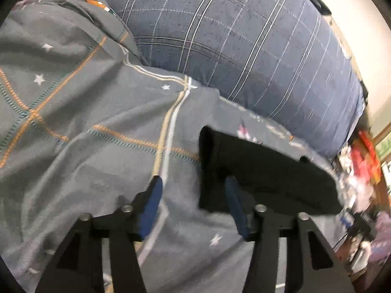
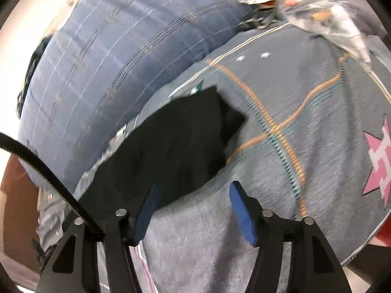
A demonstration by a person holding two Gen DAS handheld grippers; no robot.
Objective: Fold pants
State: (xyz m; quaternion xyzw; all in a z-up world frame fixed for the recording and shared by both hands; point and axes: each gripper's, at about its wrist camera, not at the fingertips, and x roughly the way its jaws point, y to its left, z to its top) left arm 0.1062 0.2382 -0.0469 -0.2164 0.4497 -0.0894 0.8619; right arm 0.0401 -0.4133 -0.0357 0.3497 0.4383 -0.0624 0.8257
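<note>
Left wrist view: your left gripper (image 1: pixel 193 183) stands about half open with nothing between its blue pads (image 1: pixel 152 202); only the grey quilt (image 1: pixel 85 112) shows in the gap. The pants (image 1: pixel 264 171), black and folded into a compact block, lie flat on the quilt just right of the gap; the right pad overlaps their near left edge in the picture, but you cannot tell whether it touches. The quilt carries orange and teal stitch lines and small white stars. Behind it lies a large blue plaid pillow (image 1: pixel 244 44). At the far right edge is blurred clutter (image 1: pixel 361 171) in red and white, not identifiable. Right wrist view: your right gripper (image 2: pixel 194 188) is parted somewhat wider, also empty, with bare quilt (image 2: pixel 305 92) between the pads (image 2: pixel 242 212). The pants (image 2: pixel 166 146) lie ahead and left of the gap; the left pad's tip overlaps their near edge, contact not resolvable. One corner of the pants points toward the orange stitch crossing. A pink star patch (image 2: pixel 378 156) sits on the quilt at far right. The pillow (image 2: pixel 110 56) fills the upper left, motion-blurred. A black strap (image 2: pixel 44 168) crosses the lower left corner. Crumpled clear plastic (image 2: pixel 330 17) lies at the top right.
</note>
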